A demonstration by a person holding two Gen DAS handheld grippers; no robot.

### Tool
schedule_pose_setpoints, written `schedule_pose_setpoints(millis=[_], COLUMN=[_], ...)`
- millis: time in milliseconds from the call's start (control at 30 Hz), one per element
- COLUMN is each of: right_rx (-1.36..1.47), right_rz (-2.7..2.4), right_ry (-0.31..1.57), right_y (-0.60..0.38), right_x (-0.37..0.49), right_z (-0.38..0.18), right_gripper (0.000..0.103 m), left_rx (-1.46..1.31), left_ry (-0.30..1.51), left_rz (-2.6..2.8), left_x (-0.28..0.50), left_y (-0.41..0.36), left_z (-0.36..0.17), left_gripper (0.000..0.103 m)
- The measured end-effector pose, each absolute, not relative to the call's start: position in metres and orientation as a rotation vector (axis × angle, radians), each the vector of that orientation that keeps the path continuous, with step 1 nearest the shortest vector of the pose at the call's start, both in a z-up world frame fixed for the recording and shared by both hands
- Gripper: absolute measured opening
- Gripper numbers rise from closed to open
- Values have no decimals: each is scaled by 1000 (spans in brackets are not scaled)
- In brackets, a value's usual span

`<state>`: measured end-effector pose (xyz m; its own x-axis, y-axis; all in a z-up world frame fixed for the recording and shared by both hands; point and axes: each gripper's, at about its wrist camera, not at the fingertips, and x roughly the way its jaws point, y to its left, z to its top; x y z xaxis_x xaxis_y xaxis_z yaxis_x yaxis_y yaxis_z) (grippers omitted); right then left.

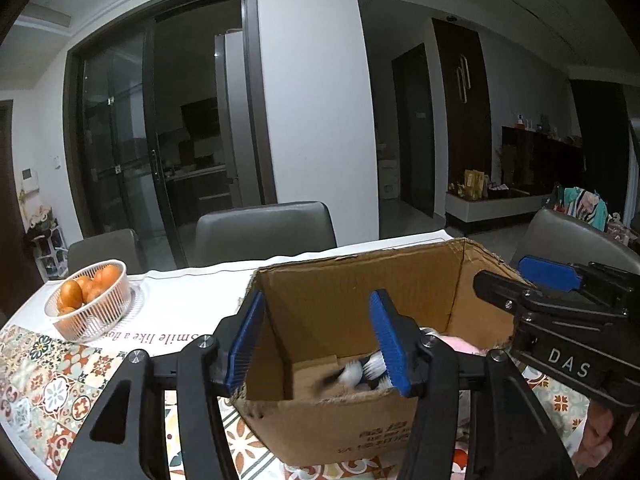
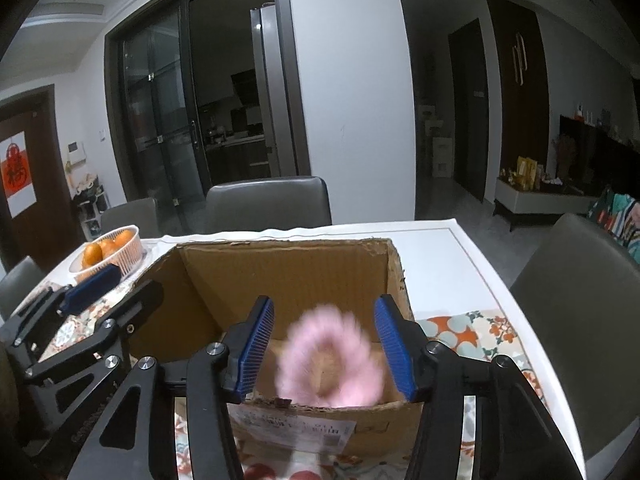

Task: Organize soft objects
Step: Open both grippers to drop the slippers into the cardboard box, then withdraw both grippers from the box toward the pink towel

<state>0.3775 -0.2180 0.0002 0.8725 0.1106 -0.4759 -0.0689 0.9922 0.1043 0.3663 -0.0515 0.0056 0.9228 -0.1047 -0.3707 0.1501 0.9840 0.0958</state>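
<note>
both tongs sit over the open brown cardboard box (image 1: pixel 360 292) on the table (image 2: pixel 440 248), and i read both as apart. left tongs (image 1: pixel 320 344) have their blue pads spread, with nothing pressed between them; below them a blurred white-and-black soft thing (image 1: pixel 360 372) lies on the box floor. right tongs (image 2: pixel 326 350) are spread too, and the fluffy pink ring (image 2: pixel 330 360) shows blurred between the pads without touching either, inside the box near its front wall. i cannot tell whether it rests on the bottom. a white slatted basket of oranges (image 1: pixel 90 304) stands left of the box on the patterned cloth (image 1: pixel 48 380).
</note>
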Motion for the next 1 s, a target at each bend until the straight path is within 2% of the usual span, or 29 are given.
schedule_pose_setpoints(millis=[1000], right_rx=[61], right_rz=[99], right_ry=[447], right_y=[-194], right_x=[287], right_z=[31], right_gripper=[56], left_rx=[107], left_ry=[342], left_rz=[-116], left_x=[277], left_y=[-16], left_z=[29], left_gripper=[55])
